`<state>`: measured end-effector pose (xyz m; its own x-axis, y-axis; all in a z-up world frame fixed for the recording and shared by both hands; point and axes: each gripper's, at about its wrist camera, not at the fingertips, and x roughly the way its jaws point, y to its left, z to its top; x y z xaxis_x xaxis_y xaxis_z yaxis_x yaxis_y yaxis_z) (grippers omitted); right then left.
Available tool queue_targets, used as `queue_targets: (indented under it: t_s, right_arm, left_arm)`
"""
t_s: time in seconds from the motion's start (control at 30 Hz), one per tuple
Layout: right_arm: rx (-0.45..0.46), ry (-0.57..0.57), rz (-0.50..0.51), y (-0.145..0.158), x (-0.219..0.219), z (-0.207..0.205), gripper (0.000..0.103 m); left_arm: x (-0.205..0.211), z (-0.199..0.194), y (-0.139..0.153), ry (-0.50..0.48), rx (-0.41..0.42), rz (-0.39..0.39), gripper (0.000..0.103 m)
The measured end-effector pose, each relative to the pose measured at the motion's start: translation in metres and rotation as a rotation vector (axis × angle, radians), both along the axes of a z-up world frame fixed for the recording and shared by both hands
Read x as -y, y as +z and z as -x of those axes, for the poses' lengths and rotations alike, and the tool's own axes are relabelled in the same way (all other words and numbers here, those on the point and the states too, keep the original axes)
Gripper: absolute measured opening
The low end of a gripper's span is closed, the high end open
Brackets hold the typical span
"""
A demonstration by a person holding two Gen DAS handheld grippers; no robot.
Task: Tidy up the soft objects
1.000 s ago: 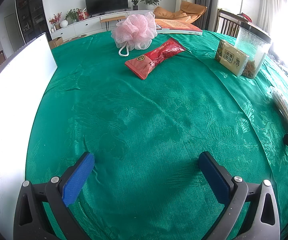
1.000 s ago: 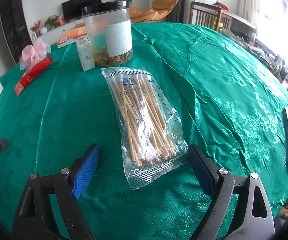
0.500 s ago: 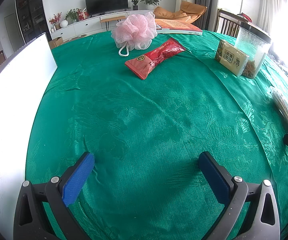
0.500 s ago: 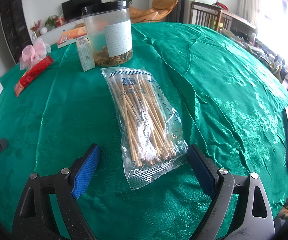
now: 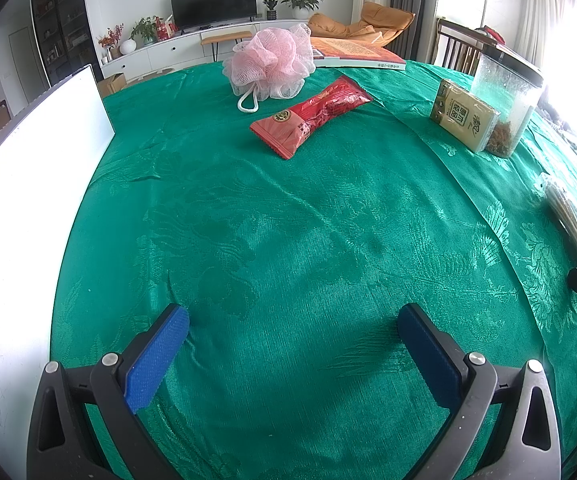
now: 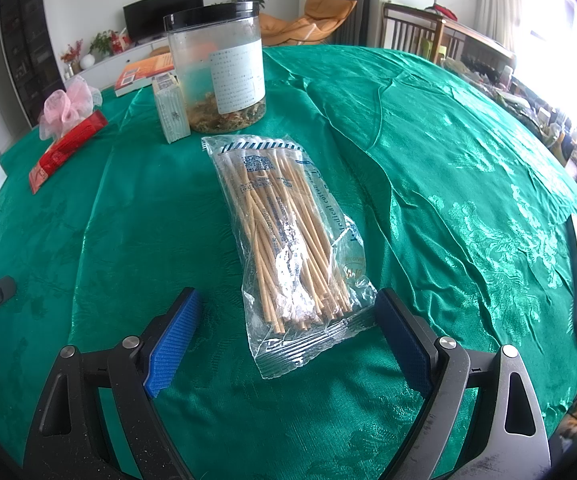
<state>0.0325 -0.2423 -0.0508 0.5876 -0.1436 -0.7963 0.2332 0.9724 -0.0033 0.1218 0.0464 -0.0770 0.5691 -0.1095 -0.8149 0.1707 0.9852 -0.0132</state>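
We held the left tool (image 5: 293,322) spread wide over bare green surface (image 5: 308,220), with the pink bath pouf (image 5: 270,64) and red packet (image 5: 312,114) far off. Our right tool (image 6: 288,308) gaped around the near end of the swab bag (image 6: 288,236), not clamping it.

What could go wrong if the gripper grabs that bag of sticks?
The right gripper is open, with the near end of the swab bag between its fingers. The plastic looks slippery and loose, so it might slide out or hang limp. A hard squeeze might bend the thin sticks inside. The jar and small box stand just past the bag's far end, so pushing the bag forward could bump them.
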Motion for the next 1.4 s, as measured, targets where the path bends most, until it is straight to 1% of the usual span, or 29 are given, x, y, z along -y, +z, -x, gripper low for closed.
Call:
queue_targets:
  t_s: [0.07, 0.13, 0.17, 0.2, 0.23, 0.3, 0.33, 0.4, 0.47, 0.6, 0.63, 0.67, 0.7, 0.73, 0.77, 0.8, 0.83, 0.9, 0.97, 1.0, 1.03, 1.1, 1.13, 1.17, 1.23, 1.27, 1.33, 1.4]
  right_arm:
    - [0.0, 0.0, 0.0, 0.0, 0.0, 0.0, 0.09]
    - [0.0, 0.0, 0.0, 0.0, 0.0, 0.0, 0.09]
    - [0.0, 0.001, 0.0, 0.0, 0.0, 0.0, 0.09]
    - [0.0, 0.001, 0.0, 0.0, 0.0, 0.0, 0.09]
    - [0.0, 0.001, 0.0, 0.0, 0.0, 0.0, 0.09]
    - [0.0, 0.001, 0.001, 0.0, 0.0, 0.0, 0.09]
    - [0.0, 0.0, 0.0, 0.0, 0.0, 0.0, 0.09]
    - [0.0, 0.001, 0.0, 0.0, 0.0, 0.0, 0.09]
    - [0.0, 0.002, 0.0, 0.0, 0.0, 0.0, 0.09]
    - [0.002, 0.002, -0.001, 0.0, 0.0, 0.001, 0.09]
    - [0.002, 0.002, -0.002, 0.0, -0.002, -0.002, 0.09]
    - [0.002, 0.002, -0.001, 0.0, -0.002, -0.002, 0.09]
    - [0.002, 0.002, -0.003, 0.0, -0.001, -0.002, 0.09]
    - [0.004, 0.002, -0.008, 0.0, -0.001, -0.001, 0.09]
    - [0.004, 0.001, -0.022, 0.001, 0.001, -0.001, 0.09]
    - [0.0, -0.003, -0.054, 0.003, 0.005, -0.001, 0.09]
    - [-0.007, -0.005, -0.086, 0.005, 0.009, -0.001, 0.09]
    - [-0.014, -0.012, -0.181, 0.015, 0.022, -0.006, 0.09]
    - [-0.017, -0.018, -0.225, 0.026, 0.033, -0.016, 0.09]
    - [-0.033, -0.01, -0.232, 0.028, 0.035, -0.023, 0.09]
    - [-0.076, 0.031, -0.247, 0.027, 0.035, -0.033, 0.09]
    - [-0.151, 0.126, -0.267, 0.017, 0.031, -0.048, 0.081]
    - [-0.167, 0.132, -0.224, 0.014, 0.029, -0.049, 0.042]
    - [-0.154, 0.132, -0.185, 0.017, 0.027, -0.046, 0.035]
    - [-0.136, 0.129, -0.213, 0.028, 0.025, -0.038, 0.03]
    - [-0.102, 0.144, -0.227, 0.039, 0.019, -0.031, 0.03]
    - [-0.042, 0.203, -0.235, 0.065, -0.003, -0.019, 0.03]
    - [0.007, 0.294, -0.275, 0.091, -0.036, -0.012, 0.029]
  left_arm:
    - [0.001, -0.003, 0.001, -0.003, -0.016, -0.002, 0.103]
    - [0.004, -0.016, 0.003, -0.035, -0.103, -0.019, 0.103]
    - [0.009, -0.027, 0.004, -0.07, -0.166, -0.03, 0.103]
    - [0.015, -0.039, 0.008, -0.105, -0.204, -0.042, 0.103]
    - [0.019, -0.048, 0.014, -0.127, -0.199, -0.059, 0.103]
    - [0.031, -0.07, 0.032, -0.152, -0.126, -0.136, 0.103]
    - [0.036, -0.082, 0.039, -0.155, -0.1, -0.161, 0.103]
    - [0.045, -0.11, 0.045, -0.155, -0.081, -0.185, 0.103]
    - [0.053, -0.139, 0.04, -0.149, -0.078, -0.229, 0.103]
    - [0.064, -0.175, 0.023, -0.158, -0.067, -0.312, 0.103]
    - [0.066, -0.18, 0.019, -0.163, -0.071, -0.322, 0.095]
    - [0.064, -0.181, 0.018, -0.182, -0.063, -0.279, 0.078]
    - [0.063, -0.18, 0.02, -0.192, -0.057, -0.234, 0.057]
    - [0.062, -0.181, 0.018, -0.188, -0.082, -0.215, 0.024]
    - [0.058, -0.179, 0.02, -0.18, -0.09, -0.189, 0.021]
    - [0.055, -0.173, 0.023, -0.187, -0.09, -0.158, 0.021]
    - [0.052, -0.166, 0.025, -0.194, -0.09, -0.144, 0.021]
    - [0.044, -0.142, 0.029, -0.213, -0.098, -0.096, 0.02]
    - [0.032, -0.114, 0.035, -0.221, -0.11, -0.026, 0.02]
    - [0.03, -0.102, 0.037, -0.22, -0.112, 0.001, 0.02]
    - [0.025, -0.088, 0.041, -0.215, -0.11, 0.038, 0.02]
    - [0.013, -0.059, 0.053, -0.209, -0.099, 0.103, 0.02]
    - [0.008, -0.045, 0.061, -0.206, -0.087, 0.133, 0.02]
    - [0.001, -0.029, 0.072, -0.204, -0.068, 0.165, 0.02]
    - [-0.016, 0.006, 0.097, -0.199, -0.016, 0.223, 0.02]
    - [-0.027, 0.024, 0.108, -0.19, 0.006, 0.251, 0.02]
    - [-0.056, 0.055, 0.127, -0.152, 0.038, 0.313, 0.02]
    - [-0.089, 0.078, 0.141, -0.091, 0.063, 0.349, 0.02]
